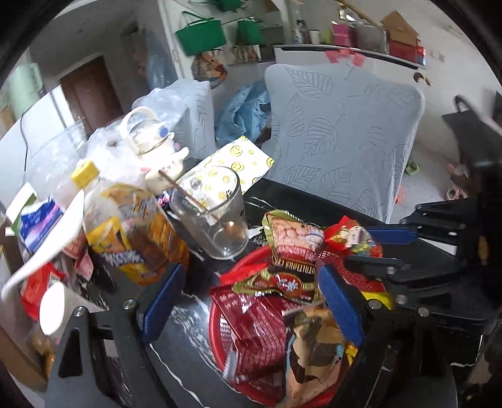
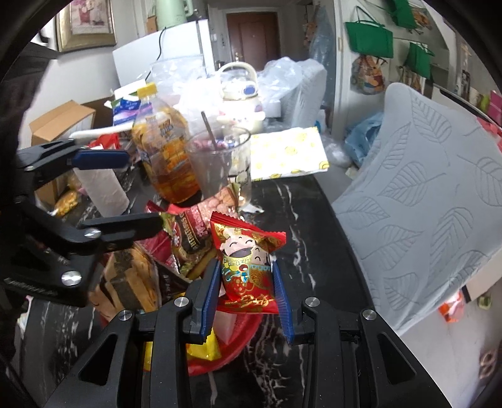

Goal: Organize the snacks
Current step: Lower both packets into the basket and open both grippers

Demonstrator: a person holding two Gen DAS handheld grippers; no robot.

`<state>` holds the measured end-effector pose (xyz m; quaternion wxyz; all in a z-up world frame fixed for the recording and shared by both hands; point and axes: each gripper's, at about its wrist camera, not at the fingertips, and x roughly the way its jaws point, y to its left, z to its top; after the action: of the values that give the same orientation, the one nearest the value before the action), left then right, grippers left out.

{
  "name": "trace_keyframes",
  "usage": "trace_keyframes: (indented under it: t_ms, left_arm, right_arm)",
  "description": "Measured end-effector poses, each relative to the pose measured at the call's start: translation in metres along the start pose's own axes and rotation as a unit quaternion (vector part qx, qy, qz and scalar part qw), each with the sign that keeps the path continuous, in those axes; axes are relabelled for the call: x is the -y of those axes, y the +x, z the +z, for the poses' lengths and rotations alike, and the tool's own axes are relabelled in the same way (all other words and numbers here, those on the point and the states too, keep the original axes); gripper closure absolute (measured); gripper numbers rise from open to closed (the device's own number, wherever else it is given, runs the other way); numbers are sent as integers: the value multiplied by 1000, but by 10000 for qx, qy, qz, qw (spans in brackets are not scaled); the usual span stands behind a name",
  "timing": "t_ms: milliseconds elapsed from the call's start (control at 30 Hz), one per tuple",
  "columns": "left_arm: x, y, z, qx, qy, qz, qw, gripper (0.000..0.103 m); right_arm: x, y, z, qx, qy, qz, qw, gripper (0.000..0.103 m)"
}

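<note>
Between the right tool's (image 2: 248,295) pads, gripped, sits a red snack packet (image 2: 246,266) (left tool (image 1: 251,298) open).

Ahead of the jaws we see a leaf-patterned chair cover (image 1: 342,131), a brown door (image 2: 252,37), and green bags (image 2: 370,39) on white walls.

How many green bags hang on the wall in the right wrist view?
3, possibly more out of frame: a large green bag, a smaller one right of it, and one cut off at the top edge.
</note>
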<state>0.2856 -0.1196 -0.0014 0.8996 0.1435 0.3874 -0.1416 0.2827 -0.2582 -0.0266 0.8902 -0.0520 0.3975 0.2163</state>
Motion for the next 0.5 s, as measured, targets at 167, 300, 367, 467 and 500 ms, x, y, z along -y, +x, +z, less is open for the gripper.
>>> trace_keyframes:
  t_ms: [167,300,367,467,500]
  left_arm:
    - [-3,-3,-8,71,-254,119,9996,16]
    - [-5,-4,-12,38,-450,108,9989,16]
    - [-4,-3,-13,30,-477,144,9988,16]
    - [-1,-5,-15,57,-477,204,9986,16]
    - [-1,-6,-16,76,-504,227,9984,16]
  right_arm:
    - [2,16,-1,-176,-34,45,9998,70]
    - [-3,16,-2,-181,-216,-3,9996,70]
    - [-7,16,-3,-174,-351,-35,9992,68]
    - [-11,17,-5,-180,-472,-79,9987,66]
    - [-12,17,-6,-201,-495,-78,9985,64]
